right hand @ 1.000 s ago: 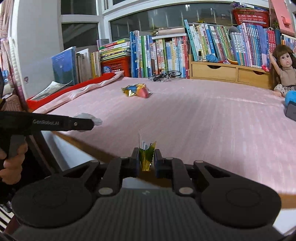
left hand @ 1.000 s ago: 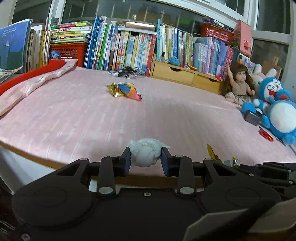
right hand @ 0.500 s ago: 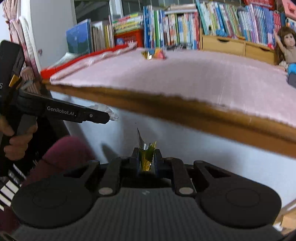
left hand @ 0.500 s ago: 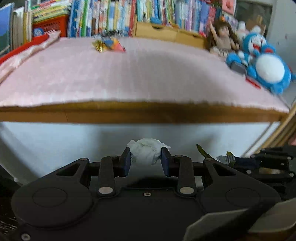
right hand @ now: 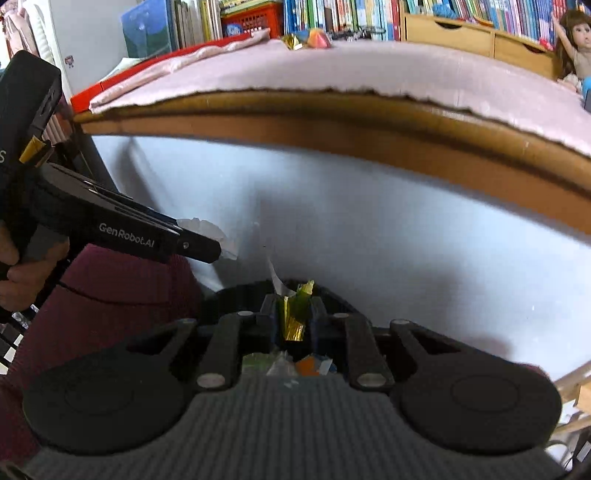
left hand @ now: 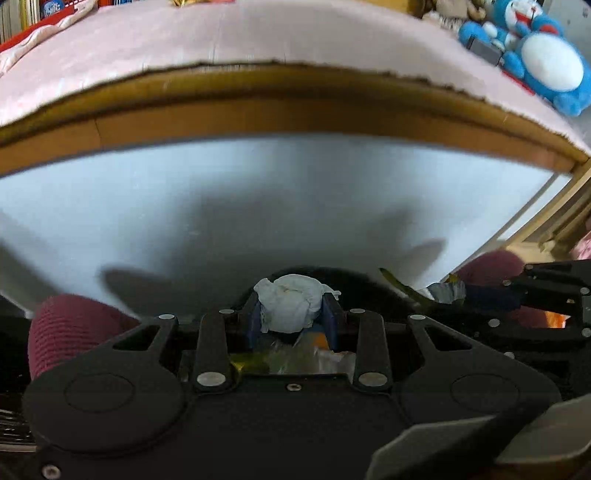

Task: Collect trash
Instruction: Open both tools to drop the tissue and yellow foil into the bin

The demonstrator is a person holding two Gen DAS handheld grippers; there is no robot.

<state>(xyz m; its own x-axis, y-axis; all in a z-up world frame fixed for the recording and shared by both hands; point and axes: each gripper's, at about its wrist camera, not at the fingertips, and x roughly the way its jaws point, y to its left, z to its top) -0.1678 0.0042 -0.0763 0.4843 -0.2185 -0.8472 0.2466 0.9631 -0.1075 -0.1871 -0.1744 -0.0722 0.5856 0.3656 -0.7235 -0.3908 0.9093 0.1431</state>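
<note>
While your left gripper [left hand: 291, 314] pinches the tissue [left hand: 290, 302], your right gripper [right hand: 293, 319] has just been opening, foil [right hand: 293, 314] still between its pads.

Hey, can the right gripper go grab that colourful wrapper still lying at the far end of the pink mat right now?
Probably not yet. The right gripper has a gold-green foil wrapper between its jaws, which have just been opening, and it sits below the table edge. The colourful wrapper lies far across the pink mat.

A wooden-edged table [right hand: 332, 122] under pink cloth [right hand: 369, 70], white panel [right hand: 369, 229] below; bookshelves [right hand: 332, 14] at twelve o'clock.
</note>
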